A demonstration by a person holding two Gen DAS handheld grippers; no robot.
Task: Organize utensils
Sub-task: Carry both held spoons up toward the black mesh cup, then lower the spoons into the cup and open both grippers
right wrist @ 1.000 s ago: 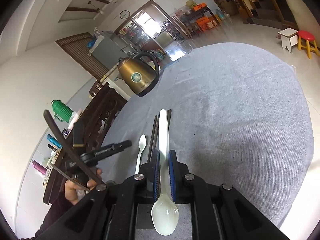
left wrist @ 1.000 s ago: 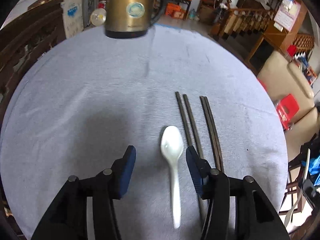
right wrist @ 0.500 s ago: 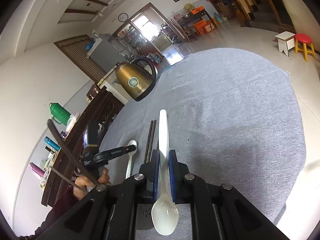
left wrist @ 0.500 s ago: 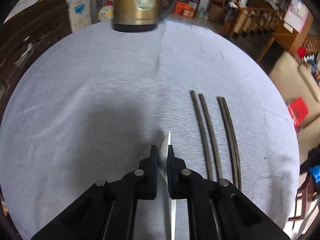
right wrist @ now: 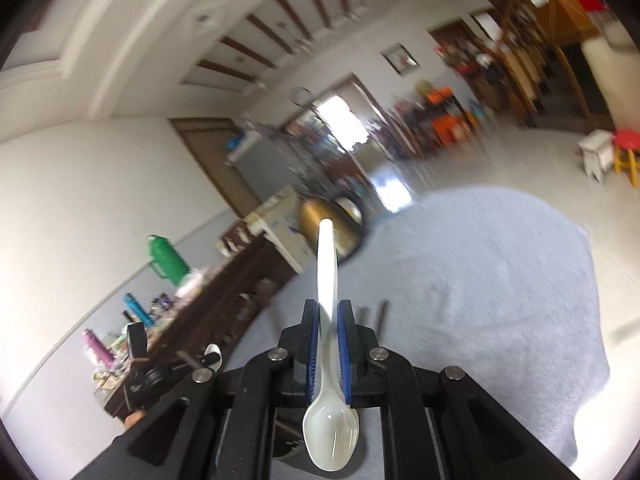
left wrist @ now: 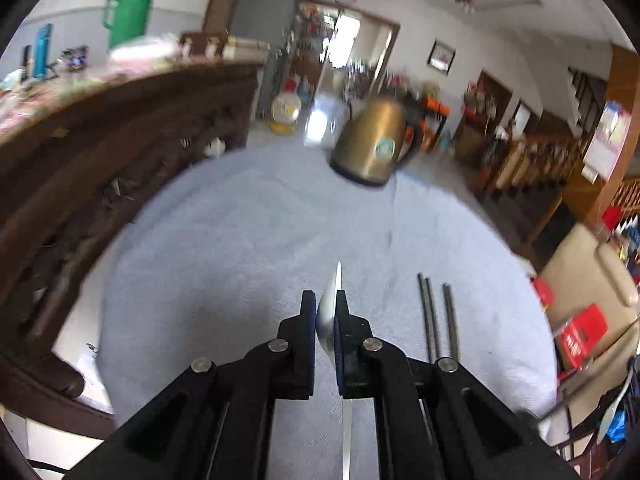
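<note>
Now both grippers grasp a white plastic spoon each. Seen from the left wrist, the left gripper (left wrist: 325, 312) has its blue-padded fingers (left wrist: 308, 320) clenched on the bowl of the first spoon (left wrist: 329, 308), which stands on edge between them, bowl tip pointing forward and handle running back beneath the gripper toward the camera; it is lifted above the grey cloth-covered surface (left wrist: 240, 248). To its right, dark chopsticks (left wrist: 436, 316) lie side by side on that surface, near the gripper but not touching it. A brass-coloured kettle (left wrist: 372, 148) stands at the far edge of the surface, tilted in the frame and blurred. Seen from the right wrist, the right gripper (right wrist: 329, 320) is clenched on the handle of the second spoon (right wrist: 329, 280), whose bowl sits close to the camera while the handle end points forward, overlapping the kettle (right wrist: 344, 236) in the view. The chopsticks (right wrist: 380, 318) show just beyond the right fingers (right wrist: 345, 328), partly hidden. At the lower left of that view the left gripper (right wrist: 176, 368) appears with the first spoon's bowl (right wrist: 213, 354) at its tip.
</note>
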